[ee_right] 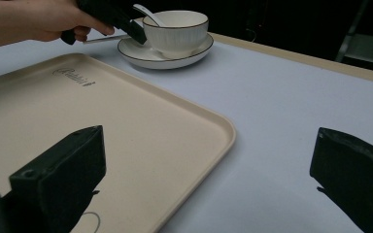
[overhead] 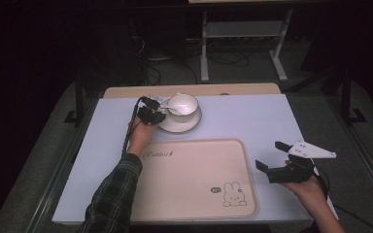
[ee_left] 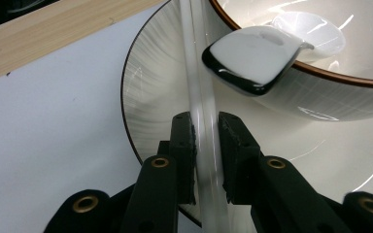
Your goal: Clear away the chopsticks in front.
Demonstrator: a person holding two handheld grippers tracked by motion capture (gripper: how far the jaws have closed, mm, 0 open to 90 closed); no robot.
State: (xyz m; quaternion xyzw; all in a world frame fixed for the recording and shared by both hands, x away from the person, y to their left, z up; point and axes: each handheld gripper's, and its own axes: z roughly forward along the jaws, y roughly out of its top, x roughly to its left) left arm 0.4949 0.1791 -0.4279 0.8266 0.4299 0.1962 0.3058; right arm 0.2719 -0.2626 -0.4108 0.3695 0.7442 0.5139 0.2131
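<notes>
1. Our left tool (ee_left: 205, 160) has its jaws pressed on the saucer (ee_left: 155, 92) rim.
2. The saucer carries a cup (overhead: 183, 106) with a spoon (ee_left: 267, 56), near the tabletop's (overhead: 252, 116) far edge.
3. Our right tool (overhead: 271, 158) gapes wide, holding nothing, beside the tray (overhead: 189, 179) near the right edge.

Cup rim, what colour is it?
Brown, a thin line on the white cup; clearest in the left gripper view.

The cream tray (overhead: 194, 194) bears the script word "Rabbit".
</notes>
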